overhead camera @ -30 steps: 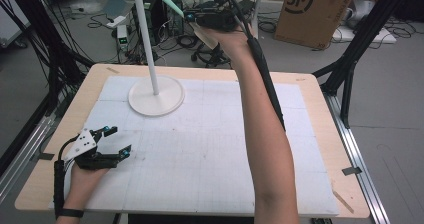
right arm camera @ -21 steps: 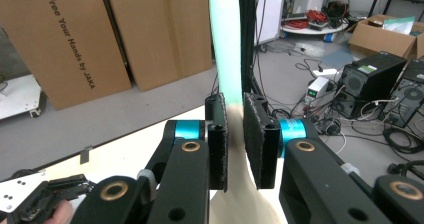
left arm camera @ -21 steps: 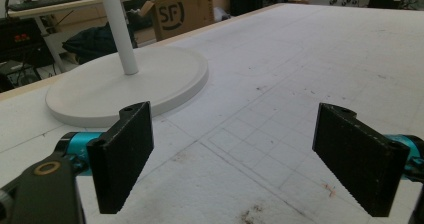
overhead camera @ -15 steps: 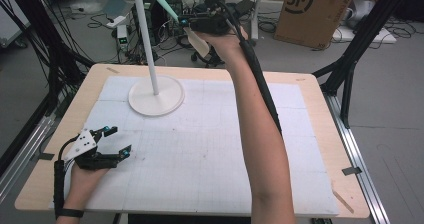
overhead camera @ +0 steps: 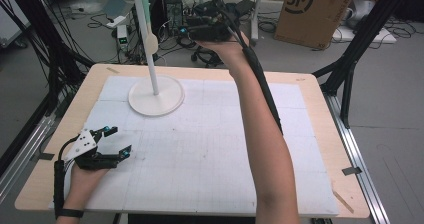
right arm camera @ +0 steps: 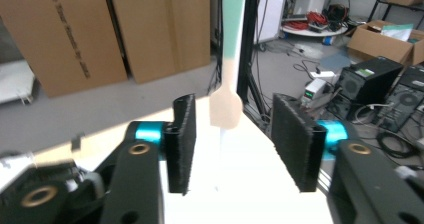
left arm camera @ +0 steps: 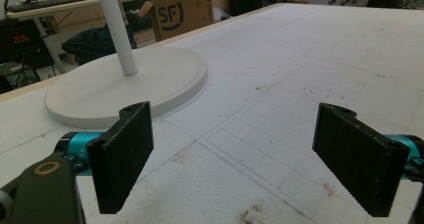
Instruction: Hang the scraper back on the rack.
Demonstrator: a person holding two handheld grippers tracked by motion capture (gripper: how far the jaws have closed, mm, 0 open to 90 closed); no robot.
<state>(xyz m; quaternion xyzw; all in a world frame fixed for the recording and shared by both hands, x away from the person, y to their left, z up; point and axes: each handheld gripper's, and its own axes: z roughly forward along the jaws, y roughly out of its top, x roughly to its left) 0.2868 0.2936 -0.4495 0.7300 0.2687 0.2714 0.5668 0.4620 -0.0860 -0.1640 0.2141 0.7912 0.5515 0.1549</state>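
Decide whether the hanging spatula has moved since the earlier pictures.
Yes. Against the fixed white stand pole, the spatula has swung left: it hangs along the pole, apart from the open right tongs.

Right tool (right arm camera: 232, 149) jaws apart – pale paddle (right arm camera: 225, 108) between, untouched.

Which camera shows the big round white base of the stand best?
The left gripper view: the round white base sits close and sharp, with the pole rising from it. The high view shows the whole base, but smaller and farther off, on the table. The right gripper view looks at the hanging spatula-like piece between its jaws.
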